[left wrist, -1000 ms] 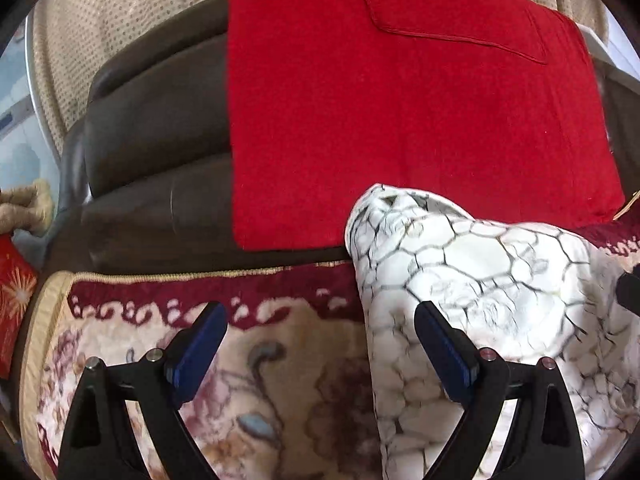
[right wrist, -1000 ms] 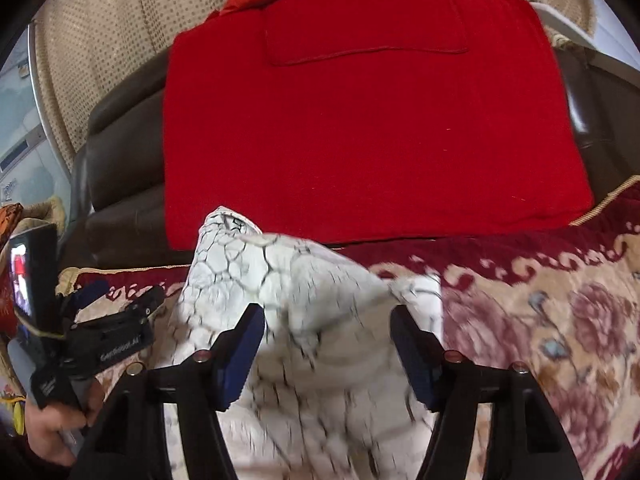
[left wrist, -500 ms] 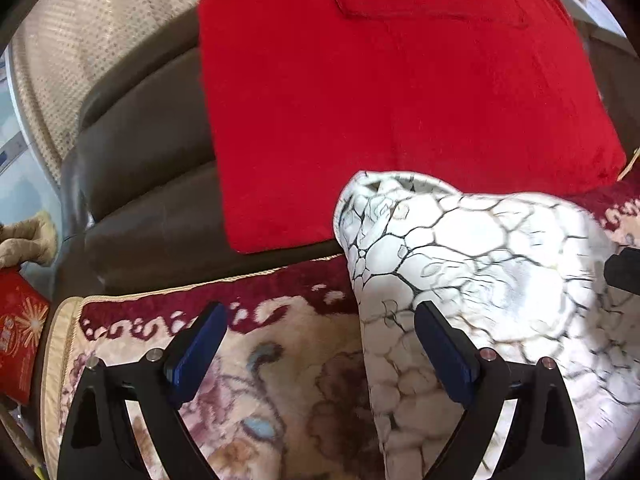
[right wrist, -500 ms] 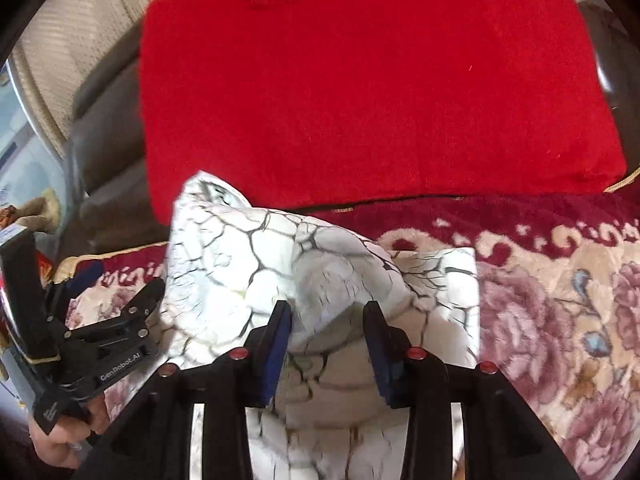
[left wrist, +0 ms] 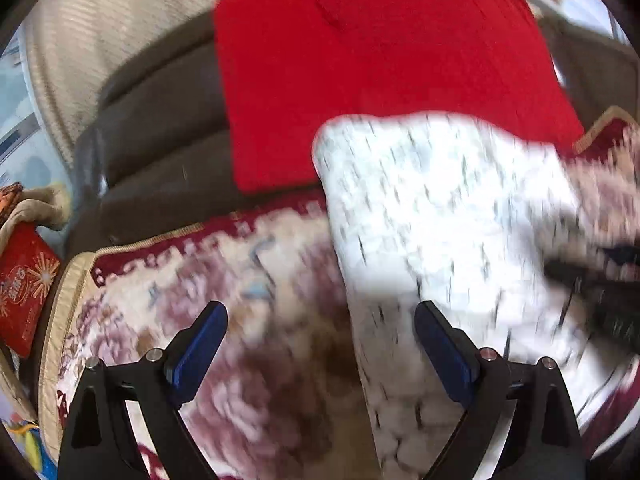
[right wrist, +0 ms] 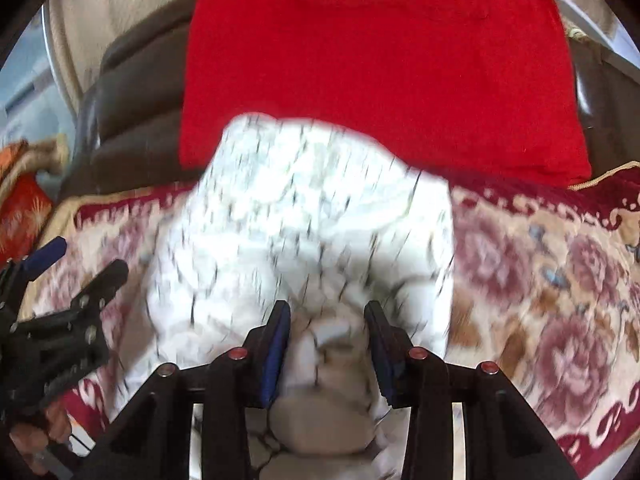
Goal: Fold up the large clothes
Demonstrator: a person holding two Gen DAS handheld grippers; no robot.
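Observation:
A white garment with a black crackle print [right wrist: 304,232] lies bunched on the floral sofa cover [right wrist: 552,280]. My right gripper [right wrist: 326,344] is shut on a thick bundle of this garment, which fills the gap between its fingers. In the left wrist view the garment [left wrist: 432,216] sits at the centre right, blurred. My left gripper [left wrist: 320,352] is open and empty, its right finger over the garment's left edge; it also shows at the left of the right wrist view [right wrist: 60,292]. The right gripper shows blurred at the right edge of the left wrist view [left wrist: 596,276].
A red blanket [right wrist: 380,68] hangs over the dark brown sofa back [right wrist: 132,92]. A red box [left wrist: 24,284] and a beige cloth [left wrist: 44,204] lie left of the sofa. Beige curtain [left wrist: 120,28] is behind.
My right gripper closed from wide open onto a bunch of the garment. The garment has shifted and both views are now blurred by motion. My left gripper stayed open.

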